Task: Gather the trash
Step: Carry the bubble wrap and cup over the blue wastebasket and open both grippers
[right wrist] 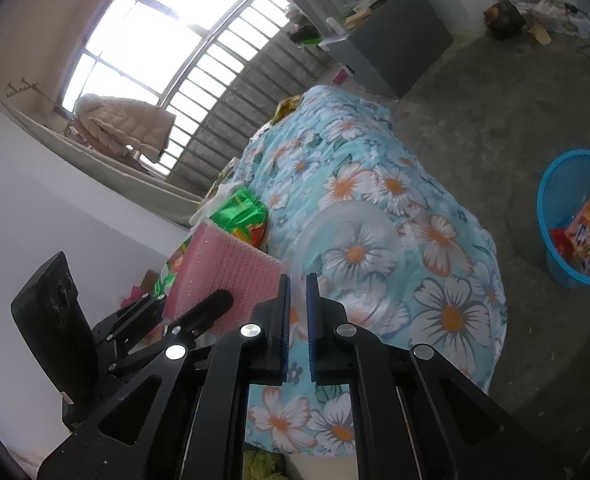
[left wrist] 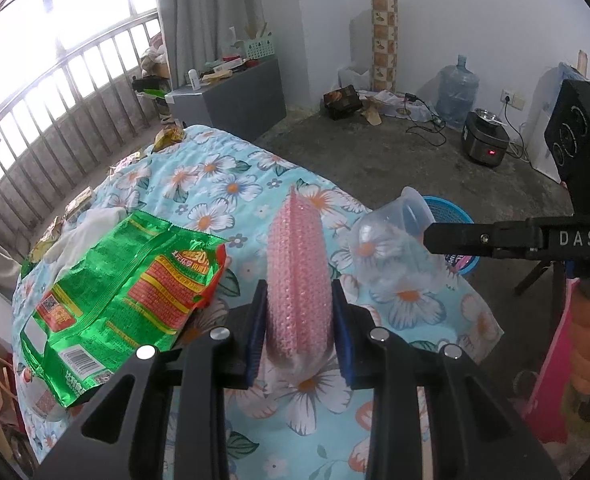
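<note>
Two grips are loaded: the left gripper (left wrist: pixel 298 328) clamps pink bubble wrap (left wrist: pixel 297 264), the right gripper (right wrist: pixel 298 320) pinches a clear cup (left wrist: pixel 391 248), both left of the blue basket (right wrist: pixel 551 216). The cup's slick wall could slip free.

- A pink bubble-wrap sheet (left wrist: pixel 298 276), folded into a ridge, stands on edge above the flowered blue cloth (left wrist: pixel 223 188), clamped between the blue pads of the left gripper (left wrist: pixel 298 300).
- A clear plastic cup (left wrist: pixel 395 240) lies tipped on its side in the air over the cloth's right part, its rim pinched by the thin jaws of the right gripper (right wrist: pixel 298 292).
- A shiny green snack bag (left wrist: pixel 127 304), torn open and crumpled, lies flat on the cloth just left of the bubble wrap, barcode and red label up.
- Small crinkled gold wrappers (left wrist: pixel 169 138) lie along the cloth's far edge.
- A round blue basket (right wrist: pixel 571 220) sits on the concrete floor beside the table, with orange and pink packets inside.
</note>
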